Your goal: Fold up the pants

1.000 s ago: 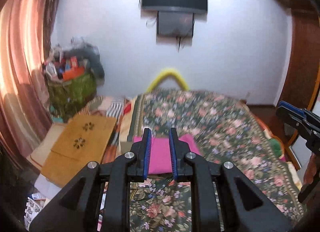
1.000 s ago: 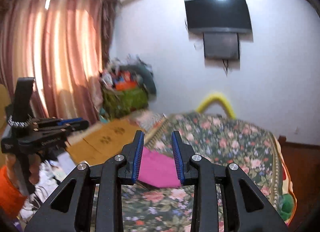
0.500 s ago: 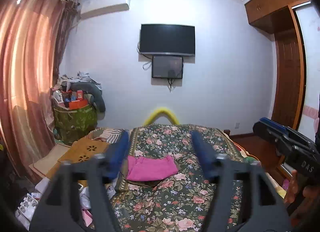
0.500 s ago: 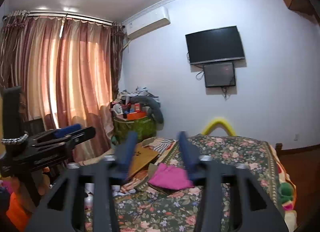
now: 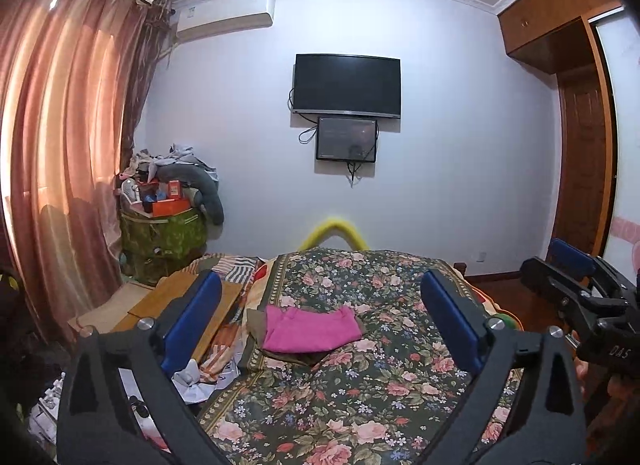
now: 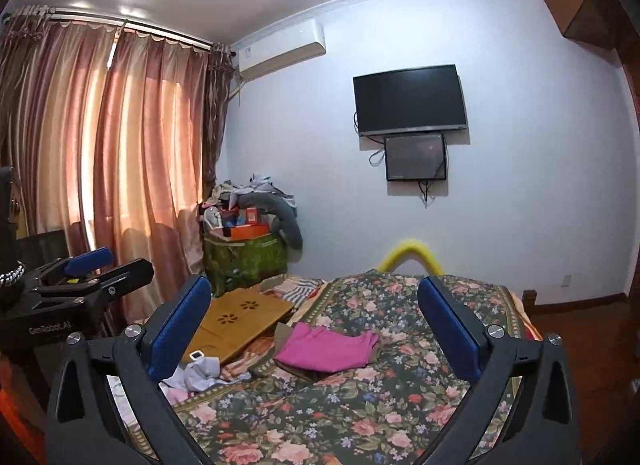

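Note:
Folded pink pants (image 5: 310,329) lie on a brownish garment on the floral bed (image 5: 360,405), toward its left edge; they also show in the right wrist view (image 6: 326,349). My left gripper (image 5: 320,297) is open and empty, held above the bed's near end, well short of the pants. My right gripper (image 6: 314,301) is open and empty too, level with the left one. Each gripper shows at the edge of the other's view: the right gripper (image 5: 576,289) and the left gripper (image 6: 84,273).
A wooden lap desk (image 6: 240,317) and loose clothes and papers lie left of the bed. A green basket piled with things (image 5: 164,229) stands by the curtains. A TV (image 5: 347,85) hangs on the far wall. A wooden wardrobe (image 5: 580,137) stands at the right.
Both grippers have opened wide from nearly shut and have pulled back and up from the pants, so both views now show the whole room.

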{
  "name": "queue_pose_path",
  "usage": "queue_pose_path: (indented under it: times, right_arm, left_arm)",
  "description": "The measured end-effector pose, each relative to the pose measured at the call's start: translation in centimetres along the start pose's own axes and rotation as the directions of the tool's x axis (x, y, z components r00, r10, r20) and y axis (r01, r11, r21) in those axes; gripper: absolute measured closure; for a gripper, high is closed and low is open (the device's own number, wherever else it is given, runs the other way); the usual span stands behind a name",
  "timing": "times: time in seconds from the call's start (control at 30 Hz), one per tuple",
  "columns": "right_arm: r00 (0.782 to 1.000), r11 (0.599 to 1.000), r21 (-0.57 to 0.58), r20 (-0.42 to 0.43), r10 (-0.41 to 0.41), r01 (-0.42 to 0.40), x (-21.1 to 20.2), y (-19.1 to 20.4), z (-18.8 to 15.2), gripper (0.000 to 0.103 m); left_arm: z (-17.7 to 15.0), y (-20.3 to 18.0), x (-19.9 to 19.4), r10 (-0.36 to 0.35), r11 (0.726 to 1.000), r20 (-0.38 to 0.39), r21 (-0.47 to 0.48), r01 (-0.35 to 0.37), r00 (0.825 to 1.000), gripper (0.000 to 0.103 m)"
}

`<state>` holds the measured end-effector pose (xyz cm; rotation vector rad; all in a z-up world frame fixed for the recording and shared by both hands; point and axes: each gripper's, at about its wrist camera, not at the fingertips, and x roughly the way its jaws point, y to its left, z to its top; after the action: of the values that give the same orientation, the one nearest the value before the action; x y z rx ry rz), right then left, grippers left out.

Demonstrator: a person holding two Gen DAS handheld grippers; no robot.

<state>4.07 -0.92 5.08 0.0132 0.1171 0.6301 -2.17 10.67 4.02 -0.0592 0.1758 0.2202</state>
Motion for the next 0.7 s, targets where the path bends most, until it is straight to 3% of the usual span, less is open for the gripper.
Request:
queue_pose_path:
  times: [0.7]
  right_arm:
    - [0.999,1.000,0.011,-0.043,-0.004,0.004,-0.6,-0.1,-1.2,0.000]
  left_arm:
    - [-0.8,-0.6,0.6,0.004,1.000,-0.016,0.023,-0.003,1.000,0.000]
